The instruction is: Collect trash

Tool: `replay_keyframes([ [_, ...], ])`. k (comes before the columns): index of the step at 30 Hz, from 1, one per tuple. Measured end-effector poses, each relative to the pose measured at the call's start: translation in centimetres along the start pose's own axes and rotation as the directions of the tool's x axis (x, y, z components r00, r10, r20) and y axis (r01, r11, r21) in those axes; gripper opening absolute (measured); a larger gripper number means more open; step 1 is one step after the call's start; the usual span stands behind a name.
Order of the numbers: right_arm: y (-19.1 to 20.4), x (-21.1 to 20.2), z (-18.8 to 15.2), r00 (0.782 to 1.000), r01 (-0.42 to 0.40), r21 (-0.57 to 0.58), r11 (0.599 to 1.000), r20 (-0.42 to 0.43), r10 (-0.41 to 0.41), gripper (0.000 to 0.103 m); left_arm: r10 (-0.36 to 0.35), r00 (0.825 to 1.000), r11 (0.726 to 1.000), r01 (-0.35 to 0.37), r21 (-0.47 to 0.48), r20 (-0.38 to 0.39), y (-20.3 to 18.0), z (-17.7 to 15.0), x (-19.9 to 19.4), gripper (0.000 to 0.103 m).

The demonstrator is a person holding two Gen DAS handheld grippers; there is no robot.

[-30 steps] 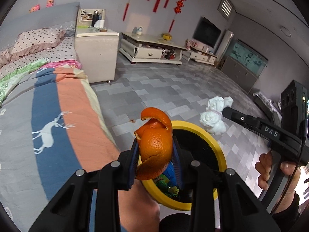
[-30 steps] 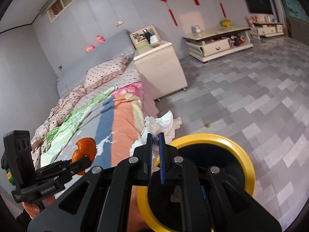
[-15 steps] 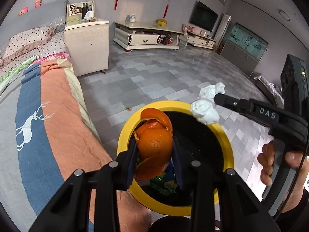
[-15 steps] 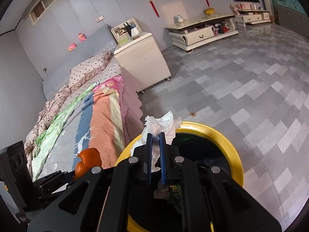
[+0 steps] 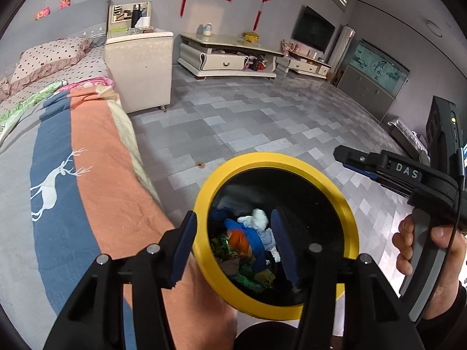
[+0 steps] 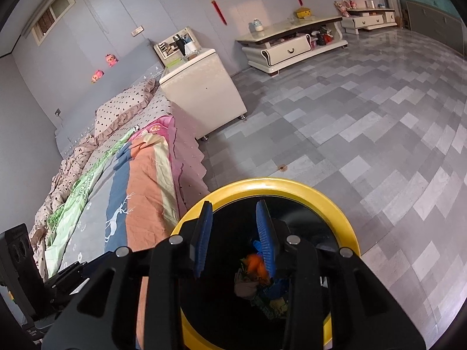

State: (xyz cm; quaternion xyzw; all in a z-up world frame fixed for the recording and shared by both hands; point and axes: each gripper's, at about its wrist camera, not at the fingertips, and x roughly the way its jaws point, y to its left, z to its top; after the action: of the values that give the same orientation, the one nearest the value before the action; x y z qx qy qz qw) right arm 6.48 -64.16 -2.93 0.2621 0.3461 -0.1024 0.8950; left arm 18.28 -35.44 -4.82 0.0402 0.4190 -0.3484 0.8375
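left gripper [image 5: 233, 239]: jaws just spread, orange peel [image 5: 238, 240] dropped into round yellow-rimmed black bin [image 5: 204, 195]
right gripper [image 6: 235, 233]: jaws just parted, empty; crumpled white tissue [image 5: 254, 218] in bin too
task: both pieces binned

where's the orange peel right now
The curled orange peel lies inside the yellow-rimmed black trash bin beside the bed, among blue and green wrappers, just left of the white crumpled tissue.

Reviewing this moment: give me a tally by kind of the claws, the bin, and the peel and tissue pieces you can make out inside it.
Claws: 2, left claw and right claw, both open and empty
yellow-rimmed bin: 1
orange peel in the bin: 1
white tissue wad in the bin: 1
Total: 5
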Motion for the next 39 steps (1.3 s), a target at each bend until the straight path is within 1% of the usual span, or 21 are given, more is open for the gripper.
replay_keyframes([
  [2,0.1,0.1,-0.1,1.0,-0.001,-0.008,1.0,-0.002,0.001,0.03,0.007,1.0,1.0,-0.007,-0.008,0.002,0.5,-0.1,-0.3,0.05],
  [9,2.9,0.5,-0.8,0.999,-0.022,-0.041,0.999,-0.027,0.021,0.031,0.04,0.999,0.998,-0.04,-0.041,0.019,2.8,-0.7,-2.0,0.05],
  [16,7.3,1.5,-1.9,0.996,-0.066,-0.085,0.994,-0.061,0.061,0.032,0.083,0.995,0.993,-0.079,-0.091,0.047,6.1,-1.3,-4.3,0.05],
  [19,9.8,2.1,-2.7,0.993,-0.095,-0.11,0.989,-0.083,0.086,0.034,0.117,0.992,0.988,-0.111,-0.108,0.055,7.8,-1.8,-5.5,0.05],
  [21,11.8,2.5,-3.2,0.99,-0.116,-0.128,0.985,-0.096,0.105,0.036,0.148,0.987,0.982,-0.139,-0.127,0.06,9.4,-2.3,-6.6,0.05],
  [25,15.9,3.3,-4.6,0.982,-0.163,-0.171,0.972,-0.126,0.142,0.037,0.188,0.98,0.969,-0.174,-0.173,0.07,12.4,-3.3,-8.7,0.05],
  [29,20.1,4.2,-6.1,0.971,-0.208,-0.215,0.954,-0.161,0.176,0.037,0.239,0.968,0.953,-0.219,-0.207,0.075,15.6,-4.5,-10.8,0.05],
  [30,21.4,4.4,-6.6,0.967,-0.223,-0.227,0.948,-0.172,0.186,0.037,0.258,0.963,0.947,-0.236,-0.22,0.077,16.7,-4.9,-11.6,0.05],
  [35,25.6,5.5,-8.9,0.951,-0.271,-0.265,0.925,-0.221,0.215,0.037,0.305,0.949,0.921,-0.272,-0.279,0.082,20.3,-6.8,-14.1,0.05],
  [39,28.7,6.4,-10.9,0.941,-0.298,-0.299,0.907,-0.252,0.227,0.037,0.35,0.935,0.891,-0.31,-0.333,0.066,23.1,-9.2,-15.6,0.05],
])
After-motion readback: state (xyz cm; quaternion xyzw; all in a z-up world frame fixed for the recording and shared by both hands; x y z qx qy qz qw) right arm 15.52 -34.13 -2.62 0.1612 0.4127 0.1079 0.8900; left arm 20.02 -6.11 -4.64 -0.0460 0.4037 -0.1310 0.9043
